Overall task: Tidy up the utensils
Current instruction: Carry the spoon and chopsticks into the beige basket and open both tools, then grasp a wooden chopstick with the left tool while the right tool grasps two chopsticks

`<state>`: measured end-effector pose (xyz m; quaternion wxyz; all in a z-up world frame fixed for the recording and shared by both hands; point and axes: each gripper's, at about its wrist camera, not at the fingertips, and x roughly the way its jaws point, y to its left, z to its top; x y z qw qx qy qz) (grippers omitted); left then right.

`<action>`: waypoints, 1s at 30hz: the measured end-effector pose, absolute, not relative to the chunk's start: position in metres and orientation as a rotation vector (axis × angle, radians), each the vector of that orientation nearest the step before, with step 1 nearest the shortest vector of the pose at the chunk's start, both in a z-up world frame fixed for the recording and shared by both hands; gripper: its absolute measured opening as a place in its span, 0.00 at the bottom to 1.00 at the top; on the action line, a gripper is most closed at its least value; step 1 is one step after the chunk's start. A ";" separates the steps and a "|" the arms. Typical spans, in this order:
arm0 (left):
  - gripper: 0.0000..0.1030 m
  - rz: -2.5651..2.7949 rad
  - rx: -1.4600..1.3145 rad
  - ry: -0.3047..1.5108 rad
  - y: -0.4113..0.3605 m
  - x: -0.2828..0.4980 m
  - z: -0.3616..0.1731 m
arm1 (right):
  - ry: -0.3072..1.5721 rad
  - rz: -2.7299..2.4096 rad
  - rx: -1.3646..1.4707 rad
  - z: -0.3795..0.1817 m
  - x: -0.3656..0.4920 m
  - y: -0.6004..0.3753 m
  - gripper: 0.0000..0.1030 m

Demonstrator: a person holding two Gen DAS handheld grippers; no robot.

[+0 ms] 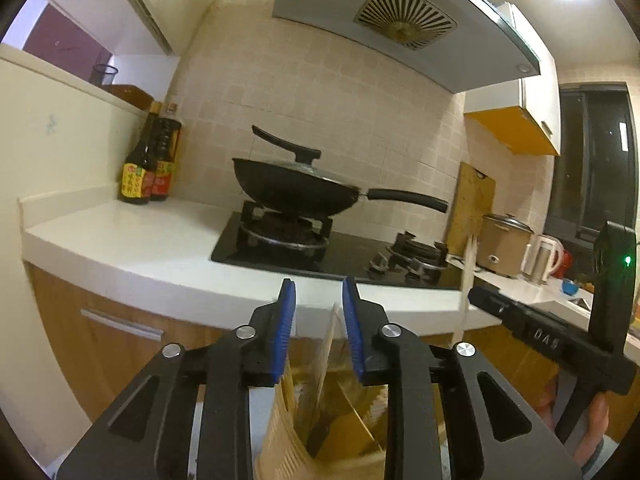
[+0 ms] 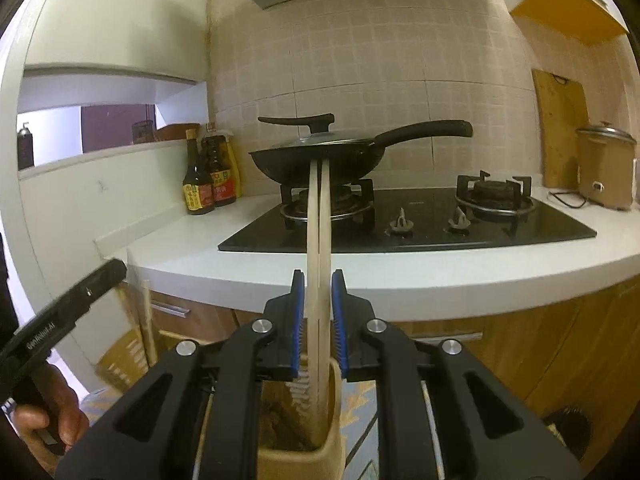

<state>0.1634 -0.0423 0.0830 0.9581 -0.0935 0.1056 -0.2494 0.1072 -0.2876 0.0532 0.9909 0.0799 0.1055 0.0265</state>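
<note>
Pale wooden chopsticks (image 2: 319, 264), a pair standing nearly upright, rise between the blue pads of the right gripper (image 2: 319, 280), with their lower ends down in a tan holder (image 2: 334, 392) at the 6 o'clock edge of the right wrist view; the pads sit just beside the sticks on either side, but whether they actually press the wood I cannot tell. Seen by the left wrist camera, the same chopsticks (image 1: 468, 280) appear as a blurred pale strip at 3 o'clock, just off the nose of the right tool. Below the left gripper (image 1: 319, 292), whose jaws stand apart with nothing between the pads, lies a slatted wooden utensil holder (image 1: 288, 440) at 6 o'clock, its contents too blurred to name. Straight behind the chopsticks at 12 o'clock a black wok (image 2: 316, 160) with a glass lid sits on the left burner of a black gas hob (image 2: 420, 232), set in a white countertop (image 2: 180, 240). Dark sauce bottles (image 2: 198, 188) stand at 9 o'clock against the wall. At 3 o'clock a wooden cutting board (image 2: 562, 128) leans on the tiles beside a rice cooker (image 2: 606, 168).
</note>
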 end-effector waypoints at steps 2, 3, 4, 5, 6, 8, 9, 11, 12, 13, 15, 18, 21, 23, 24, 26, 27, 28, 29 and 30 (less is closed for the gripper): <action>0.34 -0.511 -0.191 0.228 -0.038 0.155 0.081 | 0.218 0.055 0.152 0.055 0.094 -0.288 0.16; 0.40 -0.515 -0.197 0.233 -0.036 0.151 0.081 | 0.222 0.055 0.145 0.055 0.086 -0.287 0.16; 0.45 -0.526 -0.205 0.245 -0.033 0.147 0.080 | 0.226 0.057 0.144 0.055 0.076 -0.287 0.16; 0.47 -0.539 -0.213 0.257 -0.030 0.143 0.080 | 0.229 0.059 0.146 0.055 0.069 -0.287 0.16; 0.51 -0.552 -0.222 0.275 -0.027 0.138 0.079 | 0.239 0.069 0.150 0.055 0.060 -0.288 0.18; 0.58 -0.567 -0.238 0.300 -0.021 0.126 0.078 | 0.268 0.088 0.165 0.052 0.044 -0.289 0.25; 0.62 -0.579 -0.249 0.316 -0.018 0.120 0.077 | 0.280 0.095 0.175 0.050 0.037 -0.290 0.29; 0.66 -0.606 -0.271 0.359 -0.012 0.106 0.073 | 0.307 0.110 0.194 0.045 0.020 -0.290 0.31; 0.68 -0.618 -0.276 0.376 -0.010 0.102 0.072 | 0.326 0.124 0.201 0.042 0.013 -0.289 0.31; 0.69 -0.633 -0.280 0.396 -0.009 0.097 0.070 | 0.352 0.130 0.205 0.038 0.008 -0.287 0.31; 0.69 -0.663 -0.282 0.446 -0.008 0.084 0.063 | 0.421 0.132 0.206 0.028 -0.002 -0.282 0.31; 0.69 -0.686 -0.266 0.528 -0.009 0.068 0.051 | 0.506 0.157 0.241 0.011 -0.018 -0.277 0.31; 0.68 -0.685 -0.214 0.625 -0.016 0.052 0.035 | 0.578 0.177 0.267 -0.008 -0.032 -0.272 0.31; 0.67 -0.684 -0.176 0.663 -0.021 0.042 0.026 | 0.635 0.168 0.265 -0.023 -0.042 -0.264 0.31; 0.67 -0.688 -0.151 0.684 -0.024 0.036 0.021 | 0.655 0.169 0.266 -0.029 -0.045 -0.262 0.31; 0.67 -0.695 -0.109 0.719 -0.030 0.027 0.012 | 0.711 0.172 0.268 -0.043 -0.051 -0.256 0.31; 0.67 -0.696 -0.083 0.745 -0.033 0.023 0.006 | 0.742 0.169 0.278 -0.051 -0.054 -0.254 0.31; 0.67 -0.698 -0.061 0.772 -0.036 0.020 0.000 | 0.766 0.169 0.286 -0.057 -0.056 -0.253 0.31; 0.67 -0.701 -0.039 0.801 -0.040 0.018 -0.005 | 0.804 0.171 0.297 -0.065 -0.058 -0.251 0.31; 0.66 -0.705 -0.019 0.825 -0.043 0.017 -0.009 | 0.838 0.171 0.307 -0.073 -0.059 -0.248 0.31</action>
